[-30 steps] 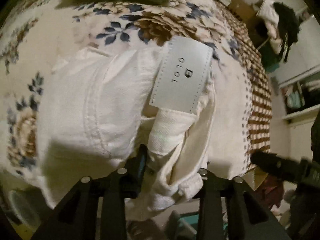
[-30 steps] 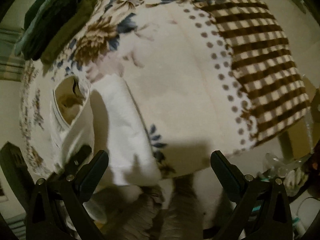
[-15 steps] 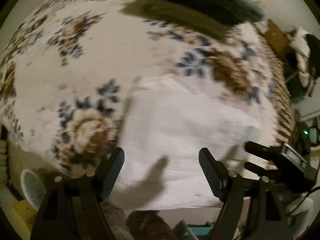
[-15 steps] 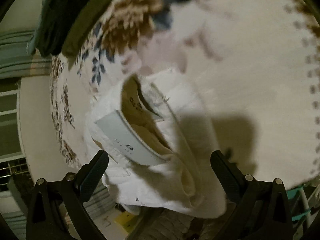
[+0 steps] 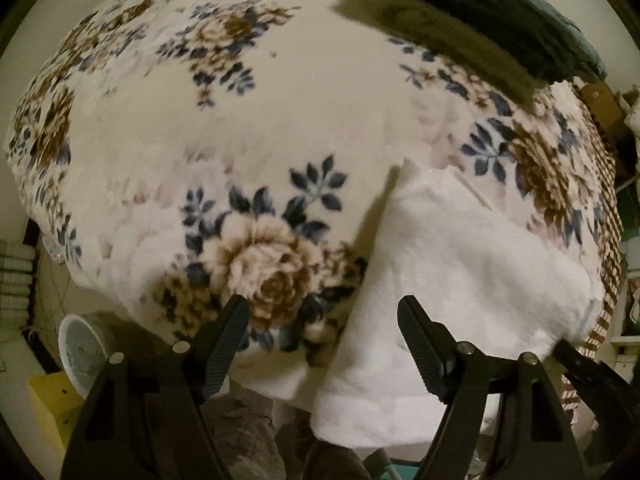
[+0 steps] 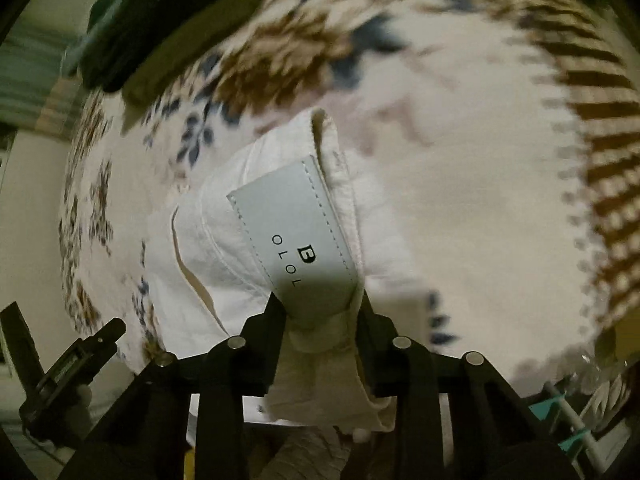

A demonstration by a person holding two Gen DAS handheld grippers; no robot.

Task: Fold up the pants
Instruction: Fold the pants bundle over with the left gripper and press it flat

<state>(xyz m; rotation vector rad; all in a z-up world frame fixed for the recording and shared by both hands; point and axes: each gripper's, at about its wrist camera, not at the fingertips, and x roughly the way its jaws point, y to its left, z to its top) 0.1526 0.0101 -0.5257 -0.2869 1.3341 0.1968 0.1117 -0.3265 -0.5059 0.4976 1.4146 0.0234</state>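
The white pants (image 5: 460, 272) are lying on a bed with a flowery blanket (image 5: 260, 120). In the left wrist view they are filling the lower right of the frame, folded into a thick pile near the bed's edge.

The left claw (image 5: 322, 344) is hanging at the bottom middle of its frame with its two fingers spread wide apart — nothing is between them. One finger is sitting over a big brown flower on the blanket and the other is sitting over the pants.

In the right wrist view the right claw (image 6: 322, 316) is pinching together on the waistband of the pants (image 6: 248, 240), at the bottom middle of the frame. A pale label (image 6: 296, 236) with the letters "B OLOL" is lying just above the pinched spot, and its lower end is tucking down between the fingers.

A pile of dark green clothes (image 5: 480, 20) is resting at the upper right of the left view — it is well apart from the pants. A brown checked blanket (image 6: 592, 120) is covering the right side of the right view. A white bucket (image 5: 80, 352) is standing on the floor at the lower left of the left view, below the bed's edge.
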